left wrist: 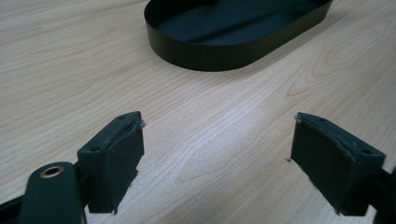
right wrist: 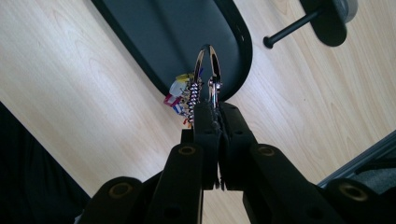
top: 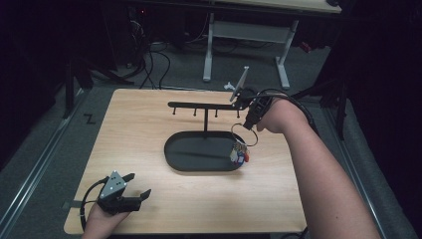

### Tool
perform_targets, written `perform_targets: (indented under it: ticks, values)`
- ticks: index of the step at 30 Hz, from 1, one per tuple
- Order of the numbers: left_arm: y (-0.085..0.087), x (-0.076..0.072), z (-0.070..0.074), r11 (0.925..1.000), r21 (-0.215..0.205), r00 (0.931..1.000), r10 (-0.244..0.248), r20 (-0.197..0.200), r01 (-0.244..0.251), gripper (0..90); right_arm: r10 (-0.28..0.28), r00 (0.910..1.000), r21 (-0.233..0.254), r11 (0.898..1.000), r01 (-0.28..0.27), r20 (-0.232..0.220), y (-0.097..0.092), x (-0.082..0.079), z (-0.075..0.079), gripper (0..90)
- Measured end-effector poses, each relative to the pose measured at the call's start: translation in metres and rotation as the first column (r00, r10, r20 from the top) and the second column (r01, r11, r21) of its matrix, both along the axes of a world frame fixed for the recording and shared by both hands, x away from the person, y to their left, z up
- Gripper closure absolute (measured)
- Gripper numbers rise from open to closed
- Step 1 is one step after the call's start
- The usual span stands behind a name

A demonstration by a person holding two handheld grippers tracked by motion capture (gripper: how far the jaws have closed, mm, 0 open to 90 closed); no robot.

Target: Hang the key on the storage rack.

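Note:
A metal key ring point(top: 244, 134) with colourful charms point(top: 240, 155) hangs from my right gripper point(top: 249, 123), which is shut on the ring's top. It dangles over the right end of a black oval tray point(top: 171, 149). A black stand rises from the tray, and its hook bar point(top: 199, 105) runs left of my right hand. In the right gripper view the ring point(right wrist: 208, 70) sticks out past the shut right gripper point(right wrist: 212, 109), with the charms point(right wrist: 180, 95) beside it above the tray point(right wrist: 177, 32). My left gripper point(top: 140, 183) rests open near the table's front left corner, nothing between its fingers point(left wrist: 116, 154).
The wooden table point(top: 149, 209) ends just behind my left hand. The tray's wall point(left wrist: 205, 58) lies ahead of the left gripper point(left wrist: 218, 135) across bare wood. A white-legged desk point(top: 209, 55) and floor cables point(top: 154, 59) sit beyond the table's far edge.

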State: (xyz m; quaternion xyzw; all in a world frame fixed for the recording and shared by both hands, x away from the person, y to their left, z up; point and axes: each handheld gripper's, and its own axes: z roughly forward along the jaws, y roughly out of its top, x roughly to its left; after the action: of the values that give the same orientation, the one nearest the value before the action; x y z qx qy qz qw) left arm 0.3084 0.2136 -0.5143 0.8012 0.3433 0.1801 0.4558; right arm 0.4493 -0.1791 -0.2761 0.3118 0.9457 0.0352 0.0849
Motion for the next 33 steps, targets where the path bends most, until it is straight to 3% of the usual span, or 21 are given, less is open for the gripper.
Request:
perform_targets:
  ticks: [11,25,33]
  values:
    - [-0.001,-0.001,0.000,1.0000,0.004,1.0000,-0.003,-0.002,0.003,17.9,-0.020,0.9997,0.040,0.999,0.019,0.012,0.000,0.021,0.003,87.4]
    - [0.002,-0.001,0.000,1.0000,0.006,1.0000,-0.002,-0.007,0.002,17.9,-0.049,0.9986,0.052,0.997,0.048,0.019,-0.005,0.044,0.003,87.3]
    - [0.002,-0.001,-0.001,1.0000,0.005,1.0000,-0.002,-0.008,0.002,17.9,-0.064,0.9978,0.055,0.997,0.063,0.016,-0.006,0.050,0.000,87.3]
